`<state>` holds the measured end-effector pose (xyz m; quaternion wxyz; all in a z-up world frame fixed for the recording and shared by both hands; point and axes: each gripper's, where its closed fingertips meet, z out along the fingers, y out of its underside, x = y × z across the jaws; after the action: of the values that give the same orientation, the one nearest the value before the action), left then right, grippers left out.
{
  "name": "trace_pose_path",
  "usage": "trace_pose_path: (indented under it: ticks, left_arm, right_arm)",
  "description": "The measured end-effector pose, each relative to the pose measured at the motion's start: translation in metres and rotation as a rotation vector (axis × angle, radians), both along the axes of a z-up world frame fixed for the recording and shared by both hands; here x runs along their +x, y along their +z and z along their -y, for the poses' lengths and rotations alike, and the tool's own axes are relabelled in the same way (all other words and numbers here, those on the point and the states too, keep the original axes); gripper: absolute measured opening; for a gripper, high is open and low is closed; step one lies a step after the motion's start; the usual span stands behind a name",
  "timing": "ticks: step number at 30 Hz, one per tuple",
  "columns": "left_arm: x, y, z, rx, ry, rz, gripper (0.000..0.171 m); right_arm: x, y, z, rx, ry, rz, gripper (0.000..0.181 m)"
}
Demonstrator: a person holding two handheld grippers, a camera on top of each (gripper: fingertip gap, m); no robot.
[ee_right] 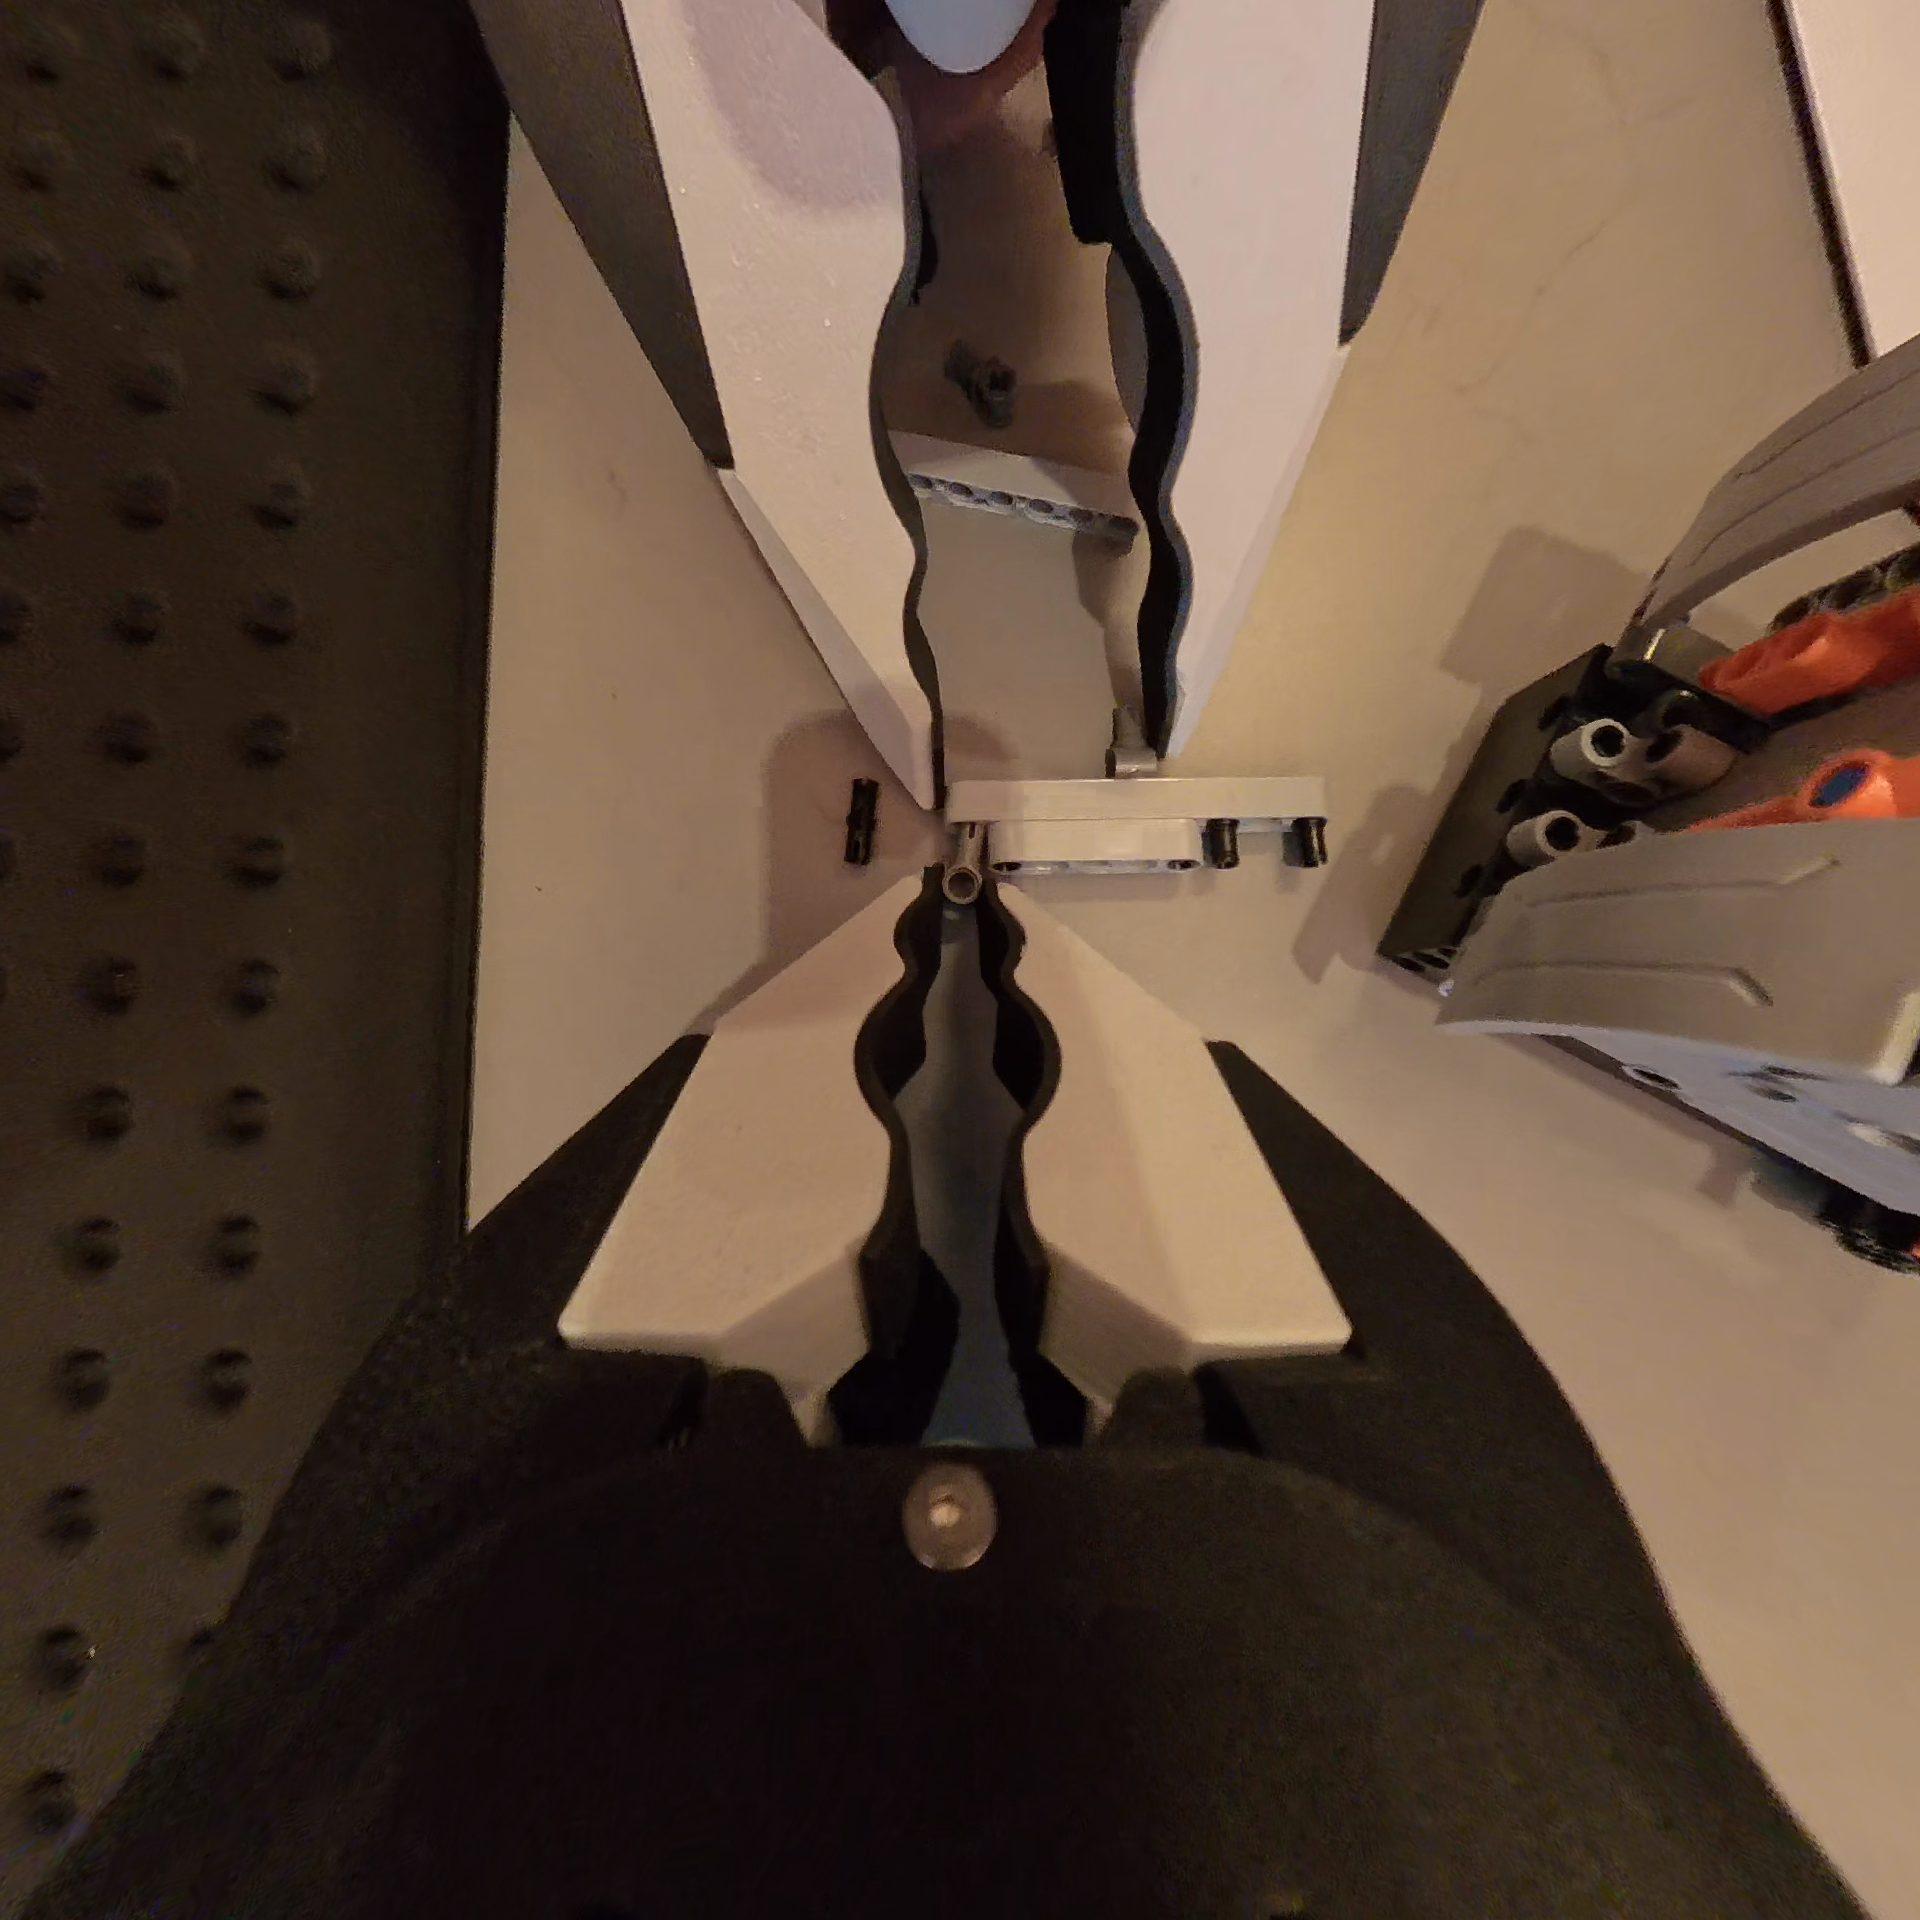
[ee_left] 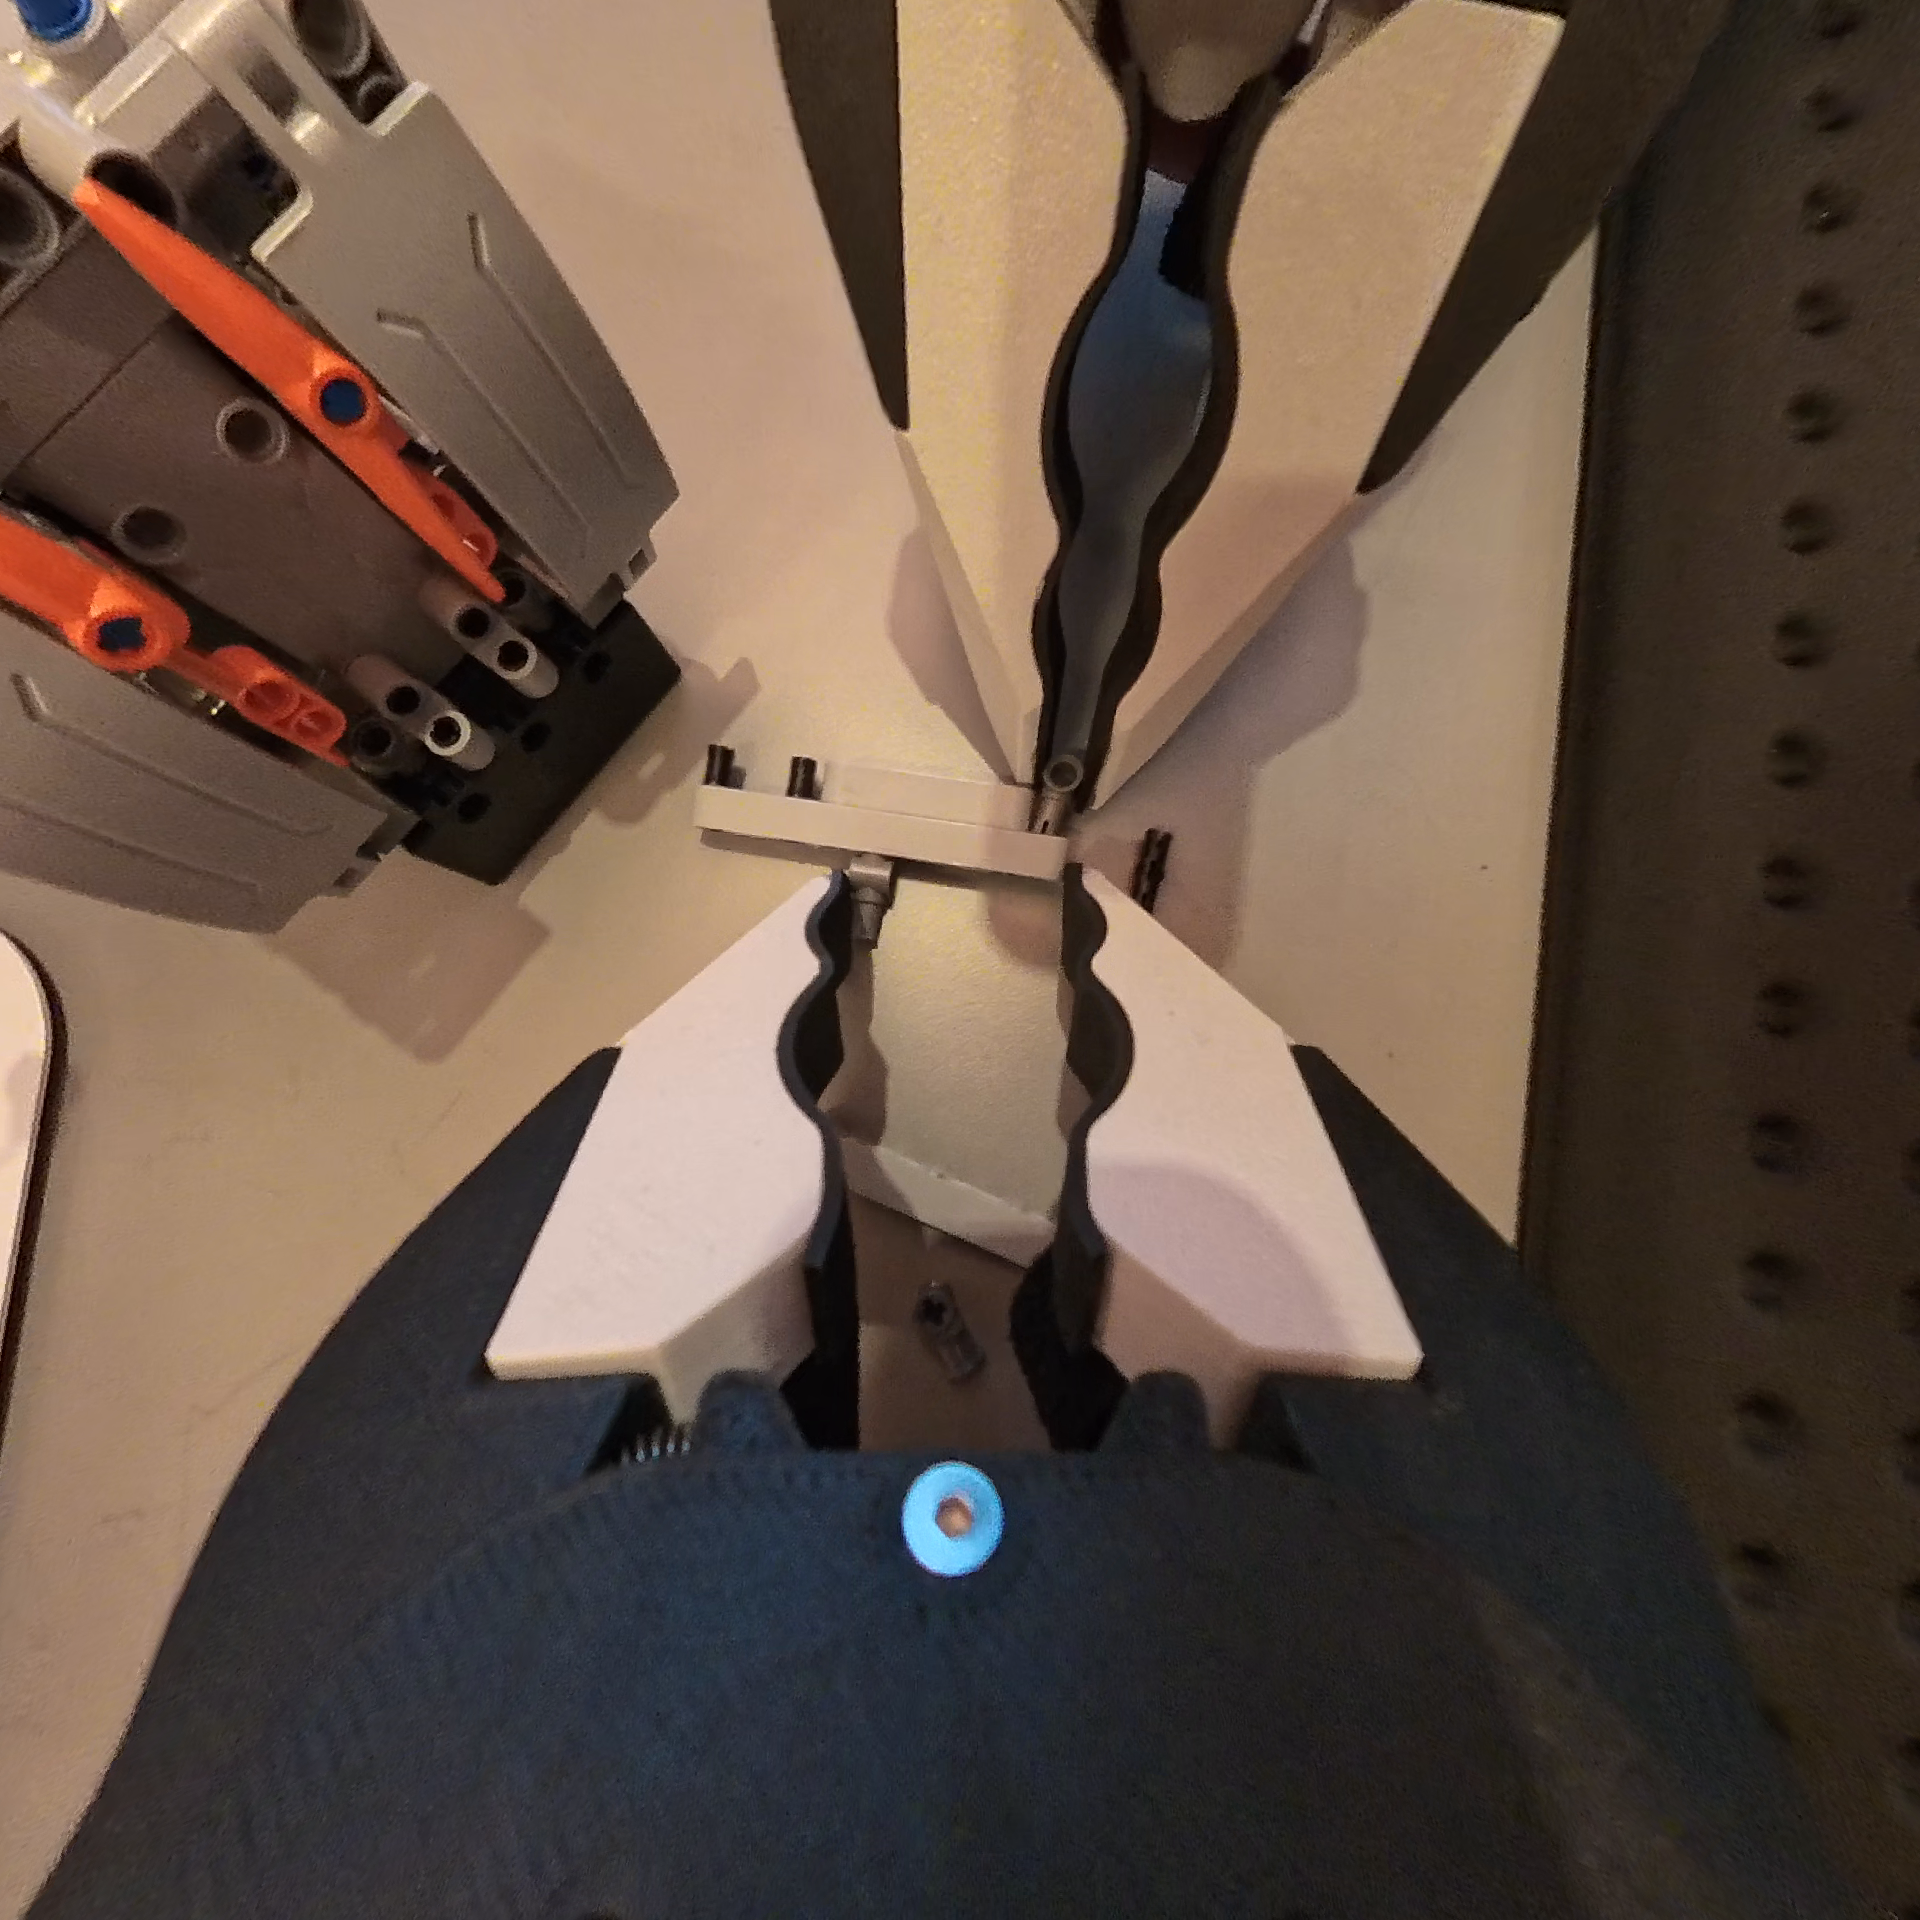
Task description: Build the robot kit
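The counter (ee_left: 810,260) is pale and fills the middle of both views. A dark studded mat (ee_left: 1766,935) runs down the right edge of the left wrist view and the left edge of the right wrist view.

A grey, black and orange brick model (ee_left: 312,520) lies at the upper left of the left wrist view and at the right edge of the right wrist view (ee_right: 1683,914).

The left claw (ee_left: 951,883) enters from the bottom of its own view. Its fingers are spread, one tip near each end region of the beam. A grey connector (ee_left: 871,891) sits against the inner edge of the left-hand finger and touches the beam. Whether the fingers grip anything cannot be told.

The right claw (ee_right: 961,902) enters from the bottom of its own view. Its fingers are pressed nearly together, pinching a small grey pin (ee_right: 964,876) at the tips. The pin touches the end of the beam.

The grey beam (ee_left: 878,821) lies flat at frame centre in both views, between the two opposed claws. Two black pegs (ee_left: 764,771) project from one end of it.

A loose black peg (ee_right: 861,821) lies just beside the beam, toward the mat. A small dark connector (ee_left: 948,1330) lies on the counter between the left claw's fingers, near their base.
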<state>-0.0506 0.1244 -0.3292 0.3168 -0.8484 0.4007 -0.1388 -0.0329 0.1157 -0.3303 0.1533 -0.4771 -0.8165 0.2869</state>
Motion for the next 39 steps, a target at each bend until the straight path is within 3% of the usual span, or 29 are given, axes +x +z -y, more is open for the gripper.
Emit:
trace_pose_path:
  ticks: [20, 39]
  left_arm:
    - [0.0026, -0.001, -0.004, 0.029, 0.004, -0.035, 0.039]
    - [0.0002, -0.0019, 0.002, -0.008, -0.025, -0.032, 0.04]
  right_arm:
    - [-0.0018, -0.0005, 0.0039, 0.083, 0.075, 0.035, 0.003]
    - [-0.001, -0.0008, 0.0044, 0.015, 0.114, 0.044, 0.004]
